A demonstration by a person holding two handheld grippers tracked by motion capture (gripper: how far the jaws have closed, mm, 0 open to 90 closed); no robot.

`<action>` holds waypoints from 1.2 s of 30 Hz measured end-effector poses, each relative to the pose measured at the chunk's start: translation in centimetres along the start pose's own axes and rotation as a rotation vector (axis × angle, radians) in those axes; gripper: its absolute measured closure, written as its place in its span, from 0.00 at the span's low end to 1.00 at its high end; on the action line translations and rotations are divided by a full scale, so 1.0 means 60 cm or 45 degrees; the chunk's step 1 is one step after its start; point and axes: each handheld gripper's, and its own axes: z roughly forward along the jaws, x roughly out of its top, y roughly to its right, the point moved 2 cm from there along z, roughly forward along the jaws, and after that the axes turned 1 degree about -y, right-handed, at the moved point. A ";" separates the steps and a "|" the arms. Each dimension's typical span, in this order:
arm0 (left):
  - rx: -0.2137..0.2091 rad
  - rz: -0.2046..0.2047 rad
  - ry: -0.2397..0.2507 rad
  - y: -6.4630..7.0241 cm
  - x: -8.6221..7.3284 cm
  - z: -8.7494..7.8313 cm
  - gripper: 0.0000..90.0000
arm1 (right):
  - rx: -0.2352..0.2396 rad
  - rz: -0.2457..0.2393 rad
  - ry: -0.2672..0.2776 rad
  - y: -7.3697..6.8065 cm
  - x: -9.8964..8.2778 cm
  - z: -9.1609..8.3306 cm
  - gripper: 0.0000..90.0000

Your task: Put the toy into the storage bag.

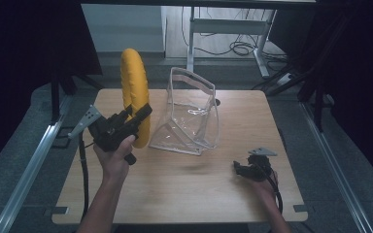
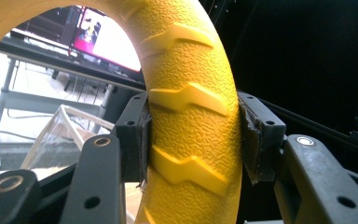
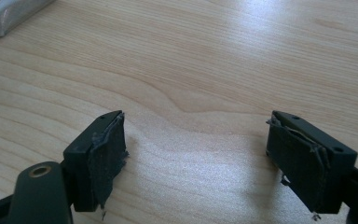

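Yellow ring (image 1: 134,92) with a chevron tread, standing upright on edge at the far left of the table (image 1: 184,194), just left of a clear zip pouch (image 1: 190,116) that stands open at its top. Pinched at its near lower rim by the left gripper (image 1: 137,116), fingers (image 2: 133,135) pressed against both flanks of the rim, treads showing between them in the left gripper view. Judged to be the carrying step: ring gripped and raised, pouch as the likely goal. Right gripper (image 1: 243,170) resting low at the near right of the table, well apart from the pouch, fingers (image 3: 103,154) spread wide over bare wood with nothing between them. Next move likely calls for swinging the ring rightward above the pouch mouth and lowering it edge-first, since the opening looks narrow against the ring's width; probably also for bringing the right gripper across to steady or spread the pouch rim, lest the light pouch tip or slide.
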 end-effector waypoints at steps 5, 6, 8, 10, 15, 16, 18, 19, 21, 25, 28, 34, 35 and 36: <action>0.014 0.031 0.019 0.012 0.000 0.013 0.57 | 0.000 -0.001 0.000 0.000 0.000 0.000 0.22; 0.017 0.038 0.020 0.014 0.001 0.016 0.57 | 0.000 -0.001 0.000 0.000 0.000 0.000 0.22; 0.019 0.047 0.027 0.016 0.002 0.020 0.57 | 0.000 0.001 0.000 0.000 0.000 0.000 0.22; 0.021 0.053 0.039 0.020 0.005 0.025 0.57 | 0.000 0.000 -0.001 0.000 0.000 0.000 0.22; 0.026 0.056 0.061 0.023 0.006 0.029 0.57 | 0.000 -0.003 -0.002 0.000 0.000 0.000 0.22; 0.028 0.057 0.068 0.025 0.005 0.031 0.57 | 0.000 -0.002 -0.001 0.000 0.000 0.000 0.22; 0.037 0.065 0.079 0.027 0.004 0.034 0.57 | 0.000 -0.001 -0.002 0.000 0.000 0.000 0.22; 0.048 0.073 0.087 0.029 0.002 0.039 0.57 | 0.000 -0.003 -0.002 0.000 0.000 0.000 0.22; 0.053 0.081 0.085 0.032 0.000 0.044 0.57 | 0.000 -0.004 -0.002 0.000 0.000 0.000 0.22; 0.049 0.082 0.076 0.036 -0.005 0.055 0.57 | 0.000 -0.001 -0.001 0.000 0.000 0.000 0.22; 0.043 0.076 0.076 0.039 -0.006 0.059 0.57 | 0.000 -0.002 -0.001 0.000 0.000 0.000 0.22; 0.037 0.104 0.086 0.051 0.001 0.069 0.57 | -0.001 -0.005 0.000 0.001 0.000 0.000 0.22; 0.036 0.112 0.086 0.055 0.003 0.070 0.57 | -0.001 -0.005 0.000 0.001 0.000 0.000 0.22; 0.031 0.118 0.088 0.058 0.006 0.072 0.56 | 0.000 -0.003 0.003 0.000 0.000 0.000 0.22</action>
